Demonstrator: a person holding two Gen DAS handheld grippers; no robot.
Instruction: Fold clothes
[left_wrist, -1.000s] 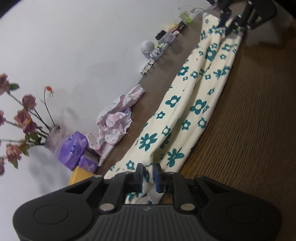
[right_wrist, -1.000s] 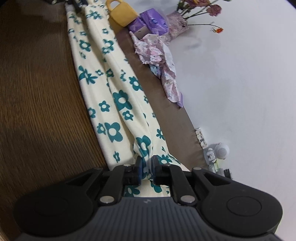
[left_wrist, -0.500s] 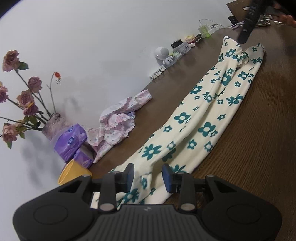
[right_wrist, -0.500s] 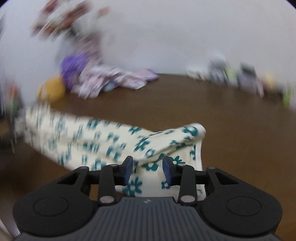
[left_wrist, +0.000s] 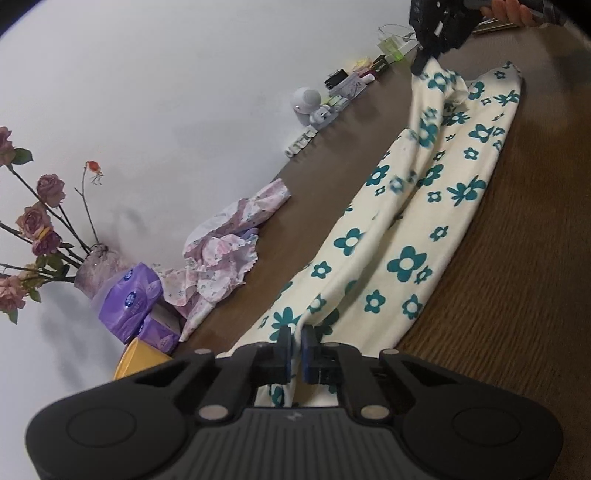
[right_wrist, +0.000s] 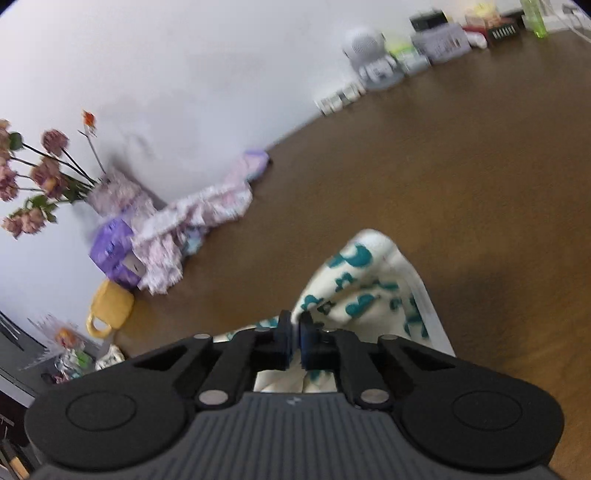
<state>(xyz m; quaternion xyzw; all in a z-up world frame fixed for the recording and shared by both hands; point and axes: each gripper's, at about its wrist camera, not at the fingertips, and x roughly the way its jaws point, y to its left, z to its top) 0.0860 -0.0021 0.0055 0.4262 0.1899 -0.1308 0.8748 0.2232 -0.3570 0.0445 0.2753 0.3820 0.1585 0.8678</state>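
Note:
A long cream garment with teal flowers (left_wrist: 406, 236) lies stretched over the brown wooden table (left_wrist: 517, 295). My left gripper (left_wrist: 295, 349) is at its near end, jaws closing tight, pads pinching a fold of the cloth. In the left wrist view, my right gripper (left_wrist: 421, 68) is at the far end, lifting a corner there; a hand (left_wrist: 511, 11) holds it. In the right wrist view, my right gripper (right_wrist: 295, 338) is closing tight on the garment's bunched corner (right_wrist: 365, 280), which stands raised above the table.
Along the wall lie a crumpled pink floral garment (left_wrist: 221, 254), purple tissue packs (left_wrist: 129, 306), a vase of dried roses (left_wrist: 92, 273), a yellow cup (left_wrist: 136, 362) and several small items (left_wrist: 332, 96). Bare wood (right_wrist: 443, 166) lies right of the cloth.
Both grippers let go of the cloth, opened, then shut on it again. The right gripper rolled round and shifted along the far end, and now lifts a corner.

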